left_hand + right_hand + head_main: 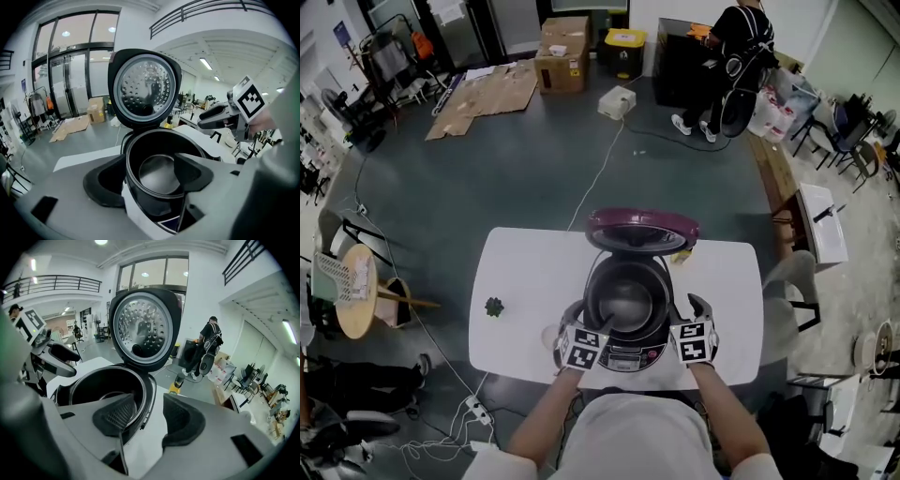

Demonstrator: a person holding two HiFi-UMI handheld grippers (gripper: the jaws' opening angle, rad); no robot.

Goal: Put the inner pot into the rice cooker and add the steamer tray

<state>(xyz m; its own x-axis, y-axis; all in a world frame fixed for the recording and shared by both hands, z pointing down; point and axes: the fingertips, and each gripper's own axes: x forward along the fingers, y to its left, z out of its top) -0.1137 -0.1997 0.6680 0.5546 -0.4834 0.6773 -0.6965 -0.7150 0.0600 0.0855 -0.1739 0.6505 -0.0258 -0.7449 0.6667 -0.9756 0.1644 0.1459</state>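
Rice cooker (623, 323) is seen in the head view at the near edge of the white table (525, 272), lid (642, 228) swung up and back. Inner pot (626, 302) is seated in the cooker, dark and empty.

Left gripper (586, 325) is held at the cooker's left front and right gripper (687, 314) at its right front, both angled down. Jaw gaps are not readable from the head view.

Left gripper view: jaws are held wide and nothing is clamped. One of the pads (101, 185) is seen outside the pot wall and the other over the bowl, with the rim (140, 140) in line between them. Contact is not seen. The right gripper (213, 116) is caught at the far side.

Right gripper view: jaws are likewise spread and empty. Its left pad (115, 420) overlaps the pot rim and the other lies over bare table.

The perforated inner lid plate (146, 326) is shown only by the gripper views. A small green item (494, 307) on the table's left is shown only by the head view. A person in black (208, 345) is seen in the background.
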